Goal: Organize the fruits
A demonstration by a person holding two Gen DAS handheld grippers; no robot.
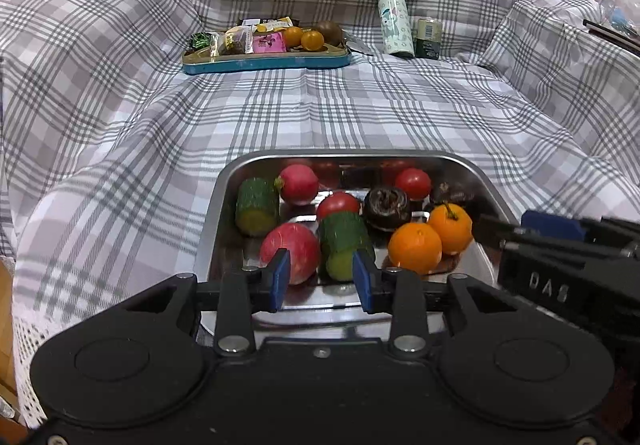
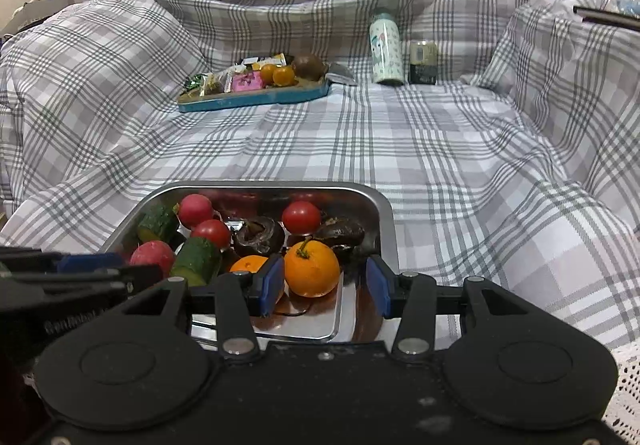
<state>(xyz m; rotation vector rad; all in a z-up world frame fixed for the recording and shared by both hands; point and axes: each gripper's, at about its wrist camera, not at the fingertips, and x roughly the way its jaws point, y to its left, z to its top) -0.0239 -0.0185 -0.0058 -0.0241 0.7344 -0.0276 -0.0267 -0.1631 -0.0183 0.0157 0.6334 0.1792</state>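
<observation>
A steel tray sits close in front on the checked cloth. It holds two cucumber pieces, two pink radishes, two red tomatoes, two dark brown lumps and two oranges. My left gripper is open over the tray's near edge, its blue pads flanking the near cucumber piece without touching it. My right gripper is open too. The stemmed orange lies just beyond the gap between its pads.
At the back stands a blue tray with wrapped snacks, two small oranges and a brown kiwi. A patterned bottle and a small dark jar stand to its right. Cloth folds rise on both sides.
</observation>
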